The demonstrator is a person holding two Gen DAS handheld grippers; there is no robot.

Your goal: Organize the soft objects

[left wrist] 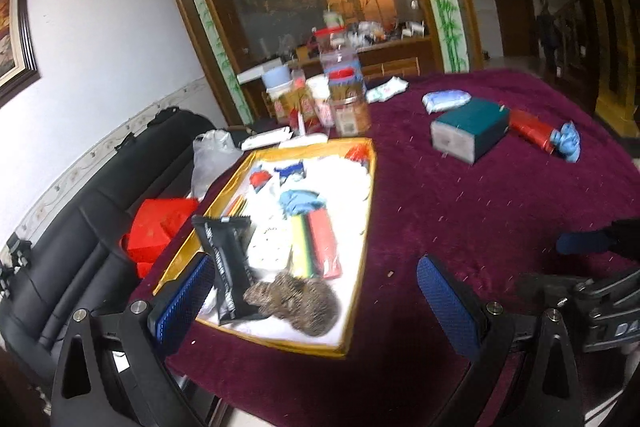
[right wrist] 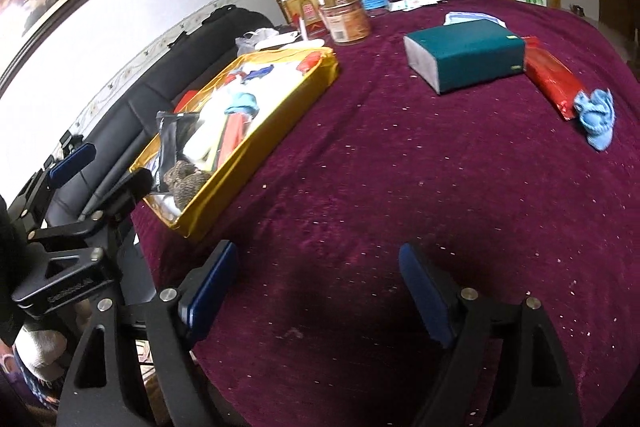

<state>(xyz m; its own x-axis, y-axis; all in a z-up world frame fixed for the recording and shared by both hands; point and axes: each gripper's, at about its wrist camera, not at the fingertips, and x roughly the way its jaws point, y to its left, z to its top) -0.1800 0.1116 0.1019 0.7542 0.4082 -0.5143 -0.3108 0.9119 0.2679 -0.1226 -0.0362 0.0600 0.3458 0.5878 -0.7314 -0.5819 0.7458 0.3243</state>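
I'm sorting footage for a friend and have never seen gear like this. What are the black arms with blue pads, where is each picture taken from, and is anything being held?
They are two hand-held claws, one in each of a person's hands, each carrying a wide-angle camera that looks along its fingers. One picture is from the left claw, the other from the right claw. Both are open and hold nothing. Below is a table under a purple cloth. On it sits a gold tray holding packets, a blue glove and a brown furry toy. Further off lie a teal box, a red packet, a crumpled blue glove and a cluster of jars.
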